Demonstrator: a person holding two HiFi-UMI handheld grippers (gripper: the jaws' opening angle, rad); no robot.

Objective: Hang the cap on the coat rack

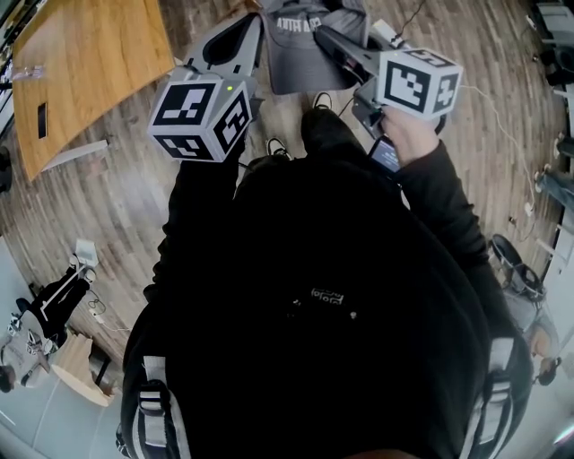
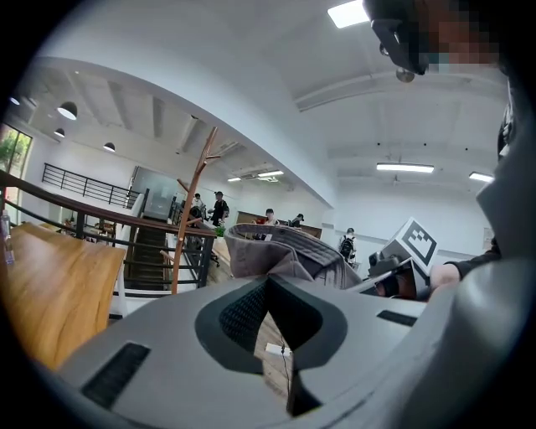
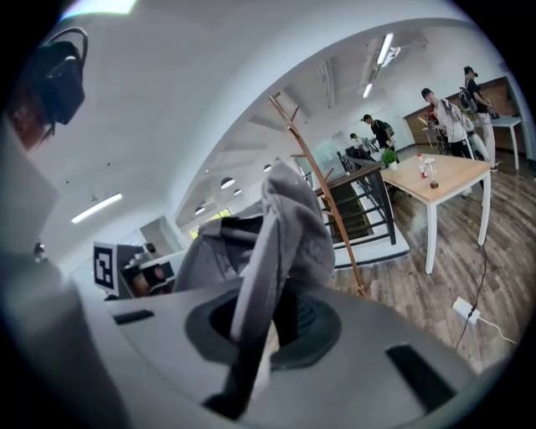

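A grey cap (image 1: 309,45) hangs in the air between both grippers, in front of the person's chest. My left gripper (image 1: 257,21) is shut on one edge of the cap (image 2: 285,251), which bunches at its jaw tips (image 2: 268,281). My right gripper (image 1: 323,34) is shut on the other side, with a fold of the cap (image 3: 280,222) running down between its jaws (image 3: 280,289). The coat rack (image 2: 194,201), a thin wooden pole with branch pegs, stands some way ahead beside a stair railing. In the right gripper view, the coat rack (image 3: 322,193) rises just behind the cap.
A wooden table (image 1: 81,63) stands at the left on the plank floor. A black stair railing (image 2: 126,239) runs beside the rack. Another light table (image 3: 444,180) is to the right, with a cable and adapter (image 3: 465,308) on the floor. Several people stand far off.
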